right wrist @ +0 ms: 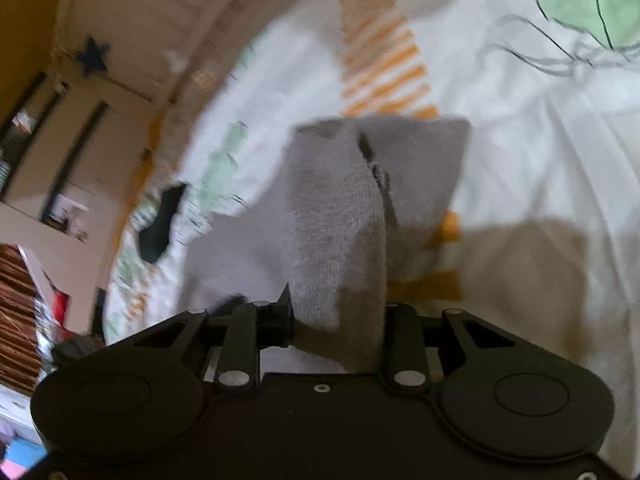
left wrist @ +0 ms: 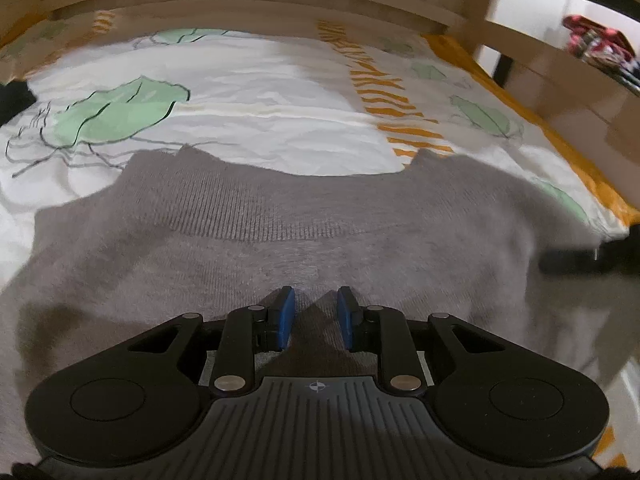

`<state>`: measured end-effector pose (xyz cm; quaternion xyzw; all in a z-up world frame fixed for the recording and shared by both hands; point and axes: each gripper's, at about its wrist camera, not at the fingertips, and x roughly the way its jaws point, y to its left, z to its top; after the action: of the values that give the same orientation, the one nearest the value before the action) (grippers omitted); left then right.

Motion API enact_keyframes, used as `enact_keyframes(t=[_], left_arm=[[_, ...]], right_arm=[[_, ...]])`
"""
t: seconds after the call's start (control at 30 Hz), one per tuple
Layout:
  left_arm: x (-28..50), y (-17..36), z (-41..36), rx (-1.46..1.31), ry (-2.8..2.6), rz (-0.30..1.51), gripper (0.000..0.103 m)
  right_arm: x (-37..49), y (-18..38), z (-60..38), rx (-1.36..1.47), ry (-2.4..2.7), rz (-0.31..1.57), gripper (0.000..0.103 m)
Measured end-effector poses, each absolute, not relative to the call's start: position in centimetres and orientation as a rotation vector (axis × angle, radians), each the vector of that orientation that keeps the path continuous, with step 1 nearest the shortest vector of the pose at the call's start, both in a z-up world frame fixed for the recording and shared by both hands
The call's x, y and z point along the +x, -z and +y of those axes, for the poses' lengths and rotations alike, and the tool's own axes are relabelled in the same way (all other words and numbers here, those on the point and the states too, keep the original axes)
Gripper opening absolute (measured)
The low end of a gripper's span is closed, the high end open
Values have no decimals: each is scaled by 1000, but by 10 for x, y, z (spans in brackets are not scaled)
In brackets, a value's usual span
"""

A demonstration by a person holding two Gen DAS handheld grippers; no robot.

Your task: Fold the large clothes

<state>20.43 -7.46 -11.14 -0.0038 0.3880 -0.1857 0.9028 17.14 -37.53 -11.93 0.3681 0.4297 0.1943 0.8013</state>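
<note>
Left gripper [left wrist: 316, 312] pinching grey sweater [left wrist: 280, 216] fabric; right gripper [right wrist: 336, 312] clamping a sweater fold toward 12 o'clock, above the bedsheet [right wrist: 540, 140].

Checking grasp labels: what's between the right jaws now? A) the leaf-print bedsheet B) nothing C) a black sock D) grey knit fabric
D: in the right wrist view a bunched fold of the grey knit garment runs down between the jaws of the right gripper, lifted above the sheet.

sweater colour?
Grey knit sweater, ribbed band near its far edge; clearest in the left wrist view.
</note>
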Motion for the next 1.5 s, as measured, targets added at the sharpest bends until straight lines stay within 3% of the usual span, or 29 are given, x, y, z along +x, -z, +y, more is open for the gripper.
enact_keyframes(t=[0.37, 0.5, 0.63, 0.83, 1.1, 1.37, 1.5], left_arm=[[181, 122, -63, 54, 510, 802, 22], [191, 97, -32, -63, 518, 849, 22], [198, 59, 26, -146, 430, 769, 23], [231, 30, 112, -197, 284, 731, 25], [253, 49, 160, -356, 235, 779, 25], [252, 44, 165, -387, 274, 743, 27], [251, 46, 167, -391, 275, 737, 30]], right_arm=[[181, 43, -306, 658, -449, 888, 39], [190, 26, -268, 582, -477, 912, 39], [197, 16, -231, 534, -507, 921, 39], [207, 21, -166, 465, -559, 951, 39], [213, 58, -89, 362, -572, 1011, 40], [207, 87, -57, 343, -616, 1003, 61], [195, 72, -65, 338, -694, 948, 61]])
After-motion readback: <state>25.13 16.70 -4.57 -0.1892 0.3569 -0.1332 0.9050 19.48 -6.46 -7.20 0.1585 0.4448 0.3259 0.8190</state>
